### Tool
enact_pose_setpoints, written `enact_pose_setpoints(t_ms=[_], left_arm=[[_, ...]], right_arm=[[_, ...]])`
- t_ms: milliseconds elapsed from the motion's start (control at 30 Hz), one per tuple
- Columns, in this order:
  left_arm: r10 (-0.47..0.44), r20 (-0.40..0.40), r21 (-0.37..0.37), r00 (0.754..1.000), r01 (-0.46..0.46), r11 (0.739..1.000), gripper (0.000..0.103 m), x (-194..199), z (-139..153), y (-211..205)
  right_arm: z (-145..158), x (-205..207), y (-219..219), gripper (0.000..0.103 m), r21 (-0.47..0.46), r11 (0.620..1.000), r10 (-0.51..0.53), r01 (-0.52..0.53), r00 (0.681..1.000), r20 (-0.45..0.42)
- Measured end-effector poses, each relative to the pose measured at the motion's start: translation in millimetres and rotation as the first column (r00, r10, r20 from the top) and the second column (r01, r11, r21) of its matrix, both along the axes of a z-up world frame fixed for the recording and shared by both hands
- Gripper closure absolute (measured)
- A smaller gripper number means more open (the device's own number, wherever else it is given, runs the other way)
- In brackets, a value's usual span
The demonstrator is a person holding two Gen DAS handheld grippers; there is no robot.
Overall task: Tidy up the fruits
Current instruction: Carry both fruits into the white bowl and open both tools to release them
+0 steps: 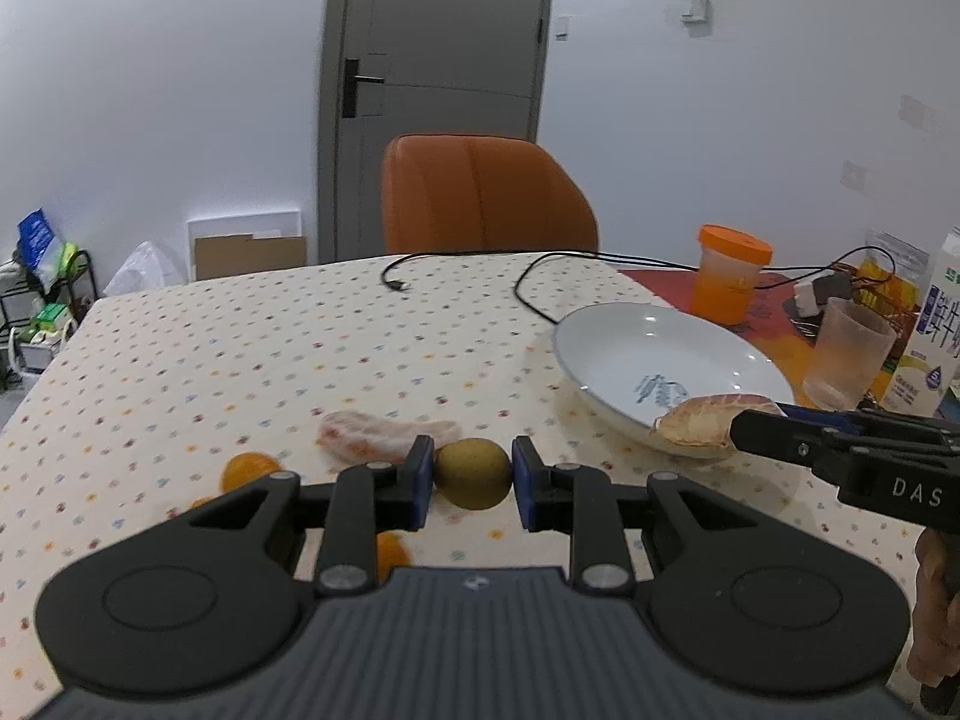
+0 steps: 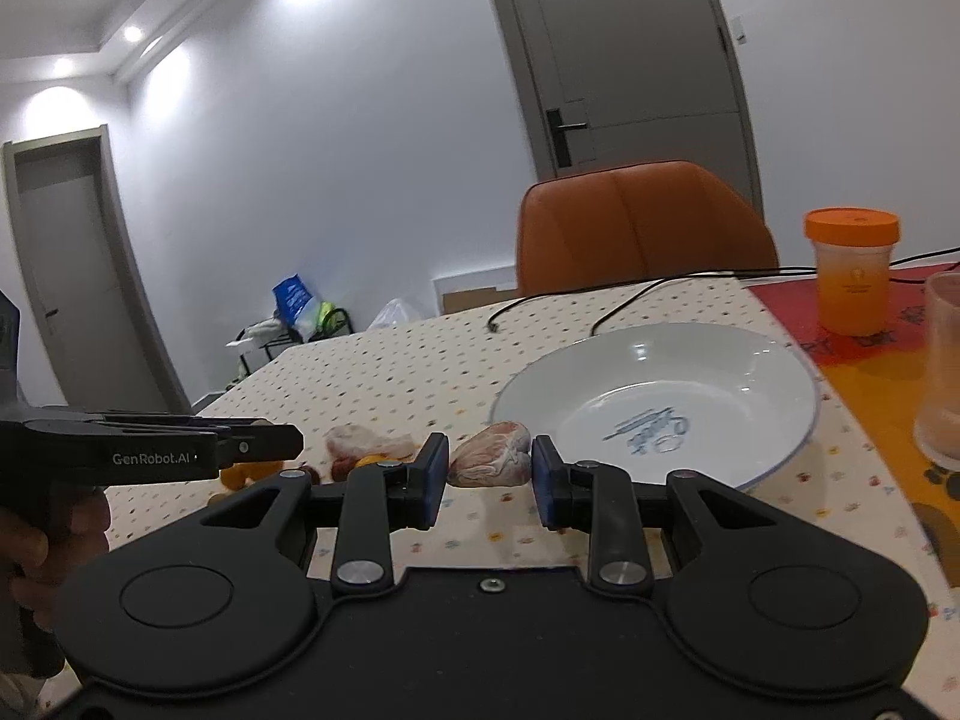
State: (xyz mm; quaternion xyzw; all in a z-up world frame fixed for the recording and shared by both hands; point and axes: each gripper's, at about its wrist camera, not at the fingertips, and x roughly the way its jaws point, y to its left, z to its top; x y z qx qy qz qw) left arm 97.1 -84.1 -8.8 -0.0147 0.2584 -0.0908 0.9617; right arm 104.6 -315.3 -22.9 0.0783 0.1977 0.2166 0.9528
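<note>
My left gripper (image 1: 473, 461) is shut on a round green-brown fruit (image 1: 474, 483), just above the dotted tablecloth. My right gripper (image 2: 489, 463) is shut on a pale pink peeled citrus segment (image 2: 492, 468). In the left wrist view that segment (image 1: 699, 423) hangs over the near rim of the white plate (image 1: 606, 330), with the right gripper (image 1: 737, 429) reaching in from the right. Another peeled segment (image 1: 378, 437) and orange pieces (image 1: 249, 471) lie on the cloth left of the plate. The left gripper (image 2: 297, 441) shows side-on at the left of the right wrist view; its fruit is hidden there.
An orange-lidded jar (image 1: 729, 273), a frosted glass (image 1: 849, 354) and a milk carton (image 1: 936, 330) stand right of the plate. Black cables (image 1: 528, 294) run across the far table. An orange chair (image 1: 486, 201) stands behind. A hand (image 1: 936, 612) grips the right tool.
</note>
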Motion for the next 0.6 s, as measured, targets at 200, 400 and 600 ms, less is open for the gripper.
enact_pose_setpoints(t_ms=[200, 400, 600], left_arm=[[-0.036, 0.006, 0.004, 0.999, 0.036, 0.999, 0.077, 11, 1, -18], [-0.075, 0.003, 0.010, 0.997, 0.075, 0.997, 0.077, 25, 0, -35], [-0.093, -0.006, 0.019, 0.996, 0.094, 0.995, 0.077, 40, -3, -48]], right_arm=[[-1, 3, -17, 0.075, 0.015, 0.999, -0.037, 0.037, 0.999, 0.007], [-4, 9, -30, 0.075, 0.019, 0.997, -0.076, 0.076, 0.997, 0.002], [-11, 14, -42, 0.075, 0.018, 0.993, -0.121, 0.121, 0.993, -0.003]])
